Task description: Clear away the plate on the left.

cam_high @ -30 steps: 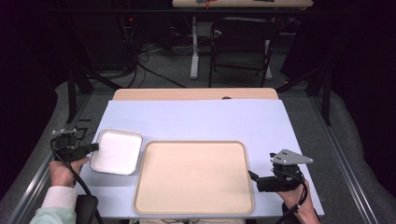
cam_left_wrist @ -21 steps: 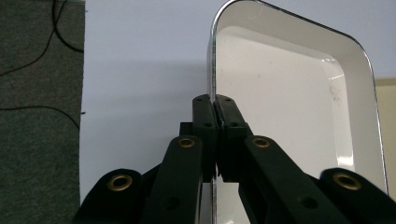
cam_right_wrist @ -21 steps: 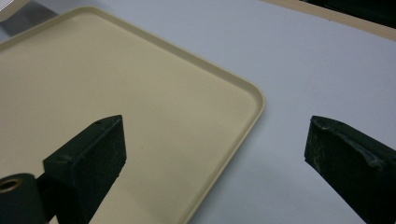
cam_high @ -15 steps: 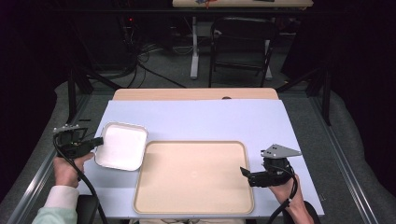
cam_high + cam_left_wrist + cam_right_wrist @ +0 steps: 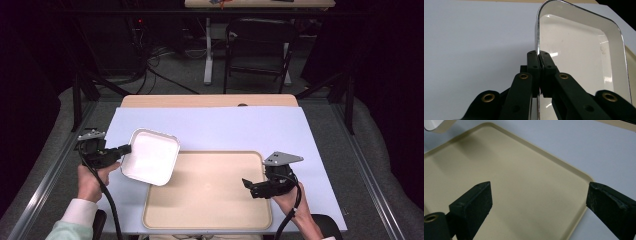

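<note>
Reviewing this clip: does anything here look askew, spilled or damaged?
Nothing spilled or broken. The white dish sits askew, held by its rim in the left hand-held gripper, one corner overlapping the beige tray. Faint specks mark its inside. The right hand-held gripper is open over the tray.

We see the bench (image 5: 225, 125) evenly lit from overhead while the room behind sits nearly black. Glare streaks the white dish (image 5: 579, 52) in the left gripper view. The high view looks soft; nearby jaws blur slightly, casting faint shadows.
</note>
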Demonstrator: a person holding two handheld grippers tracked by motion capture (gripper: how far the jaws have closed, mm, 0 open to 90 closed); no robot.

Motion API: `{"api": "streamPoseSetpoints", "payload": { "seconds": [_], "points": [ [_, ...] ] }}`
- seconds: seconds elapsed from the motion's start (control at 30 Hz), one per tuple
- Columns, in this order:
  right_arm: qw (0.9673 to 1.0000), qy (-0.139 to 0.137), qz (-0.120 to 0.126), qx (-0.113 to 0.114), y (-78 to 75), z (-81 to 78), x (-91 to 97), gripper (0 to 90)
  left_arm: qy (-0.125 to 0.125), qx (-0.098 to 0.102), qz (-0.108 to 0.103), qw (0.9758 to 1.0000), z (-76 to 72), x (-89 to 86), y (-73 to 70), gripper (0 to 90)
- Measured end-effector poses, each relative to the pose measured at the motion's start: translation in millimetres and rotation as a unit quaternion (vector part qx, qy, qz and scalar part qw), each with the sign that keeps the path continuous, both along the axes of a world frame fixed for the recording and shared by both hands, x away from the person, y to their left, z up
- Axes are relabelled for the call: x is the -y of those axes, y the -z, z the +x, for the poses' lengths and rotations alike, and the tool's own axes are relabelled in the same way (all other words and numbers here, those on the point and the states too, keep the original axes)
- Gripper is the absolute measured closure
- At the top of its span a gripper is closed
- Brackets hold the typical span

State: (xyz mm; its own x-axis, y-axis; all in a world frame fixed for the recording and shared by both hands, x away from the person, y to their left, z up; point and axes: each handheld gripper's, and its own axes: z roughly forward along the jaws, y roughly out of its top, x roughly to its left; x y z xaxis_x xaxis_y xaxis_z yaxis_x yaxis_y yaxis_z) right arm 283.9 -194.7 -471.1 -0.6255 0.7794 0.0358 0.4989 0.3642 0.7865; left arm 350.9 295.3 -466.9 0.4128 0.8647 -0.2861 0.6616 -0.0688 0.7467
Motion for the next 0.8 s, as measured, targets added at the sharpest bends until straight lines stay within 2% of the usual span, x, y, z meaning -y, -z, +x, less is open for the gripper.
{"api": "streamPoseSetpoints", "payload": {
  "seconds": [0.33,0.8],
  "points": [
    [0.9997,-0.018,0.008,-0.013,-0.7,7.4,-20.1,0.0,0.026,0.011,-0.006,0.9996,-2.5,27.9,-1.2,88.2],
    [0.9988,-0.044,0.009,-0.02,3.6,13.4,-50.4,0.0,0.058,0.018,-0.014,0.998,-8.4,61.7,-2.2,88.2]
  ]
}}
